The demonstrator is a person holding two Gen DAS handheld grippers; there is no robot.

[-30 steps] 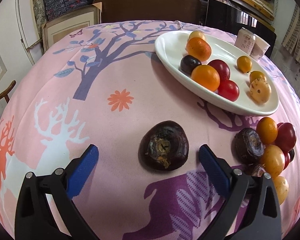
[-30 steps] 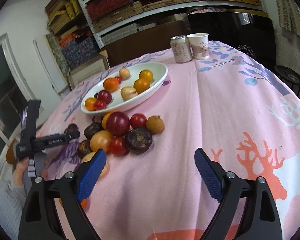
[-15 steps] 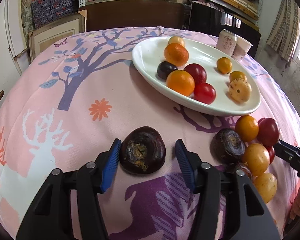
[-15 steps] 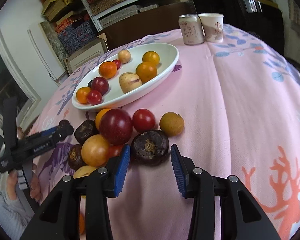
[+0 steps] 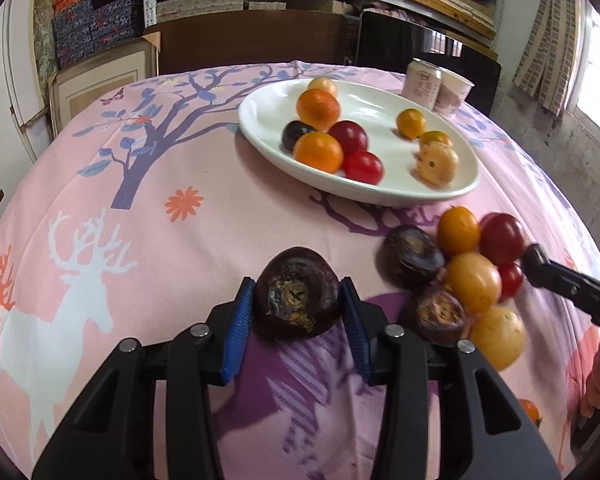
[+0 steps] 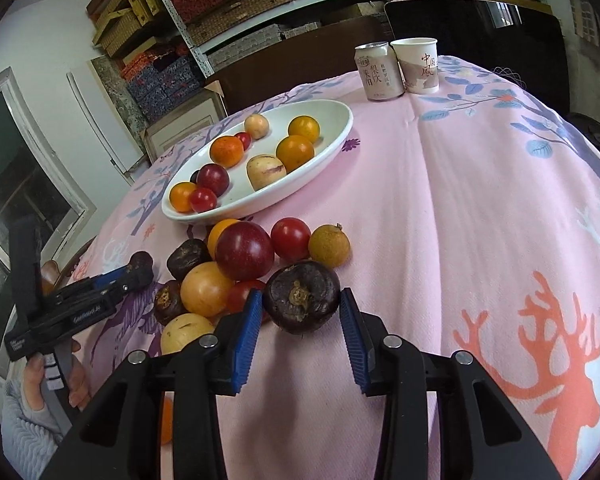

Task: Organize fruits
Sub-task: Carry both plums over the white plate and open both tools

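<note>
Nearest to the person, the left tongs (image 5: 298,312) are clamped on a dark purple fruit (image 5: 296,298): both blue pads press its flanks, scarred stem end facing back toward the handle. It sits low over the pink tabletop (image 5: 160,264); whether it rests on the cloth or is just clear of it, I cannot tell.

The right tongs (image 6: 300,312) bracket a second dark fruit (image 6: 302,296) at the near edge of the loose pile. The left pad touches it or nearly so, while a thin gap shows at the right pad, so I would call them closing around it but not firmly gripping.

Just beyond lies the pile (image 6: 236,264) of red, yellow and orange fruit, packed tight, the right-hand fruit's neighbours touching it on the left.

Farther back is the white oval dish (image 6: 332,140), already holding several fruits, its long axis running away and to the right as the right tongs see it. Behind it stand a can (image 6: 378,72) and a paper cup (image 6: 418,66).

The dish lies ahead and right of the left tongs, ahead and slightly left of the right ones. Both loads are roundish, so their orientation matters little. The right tongs look nearer to the dish's near rim; the left must travel across open cloth, skirting the pile.
</note>
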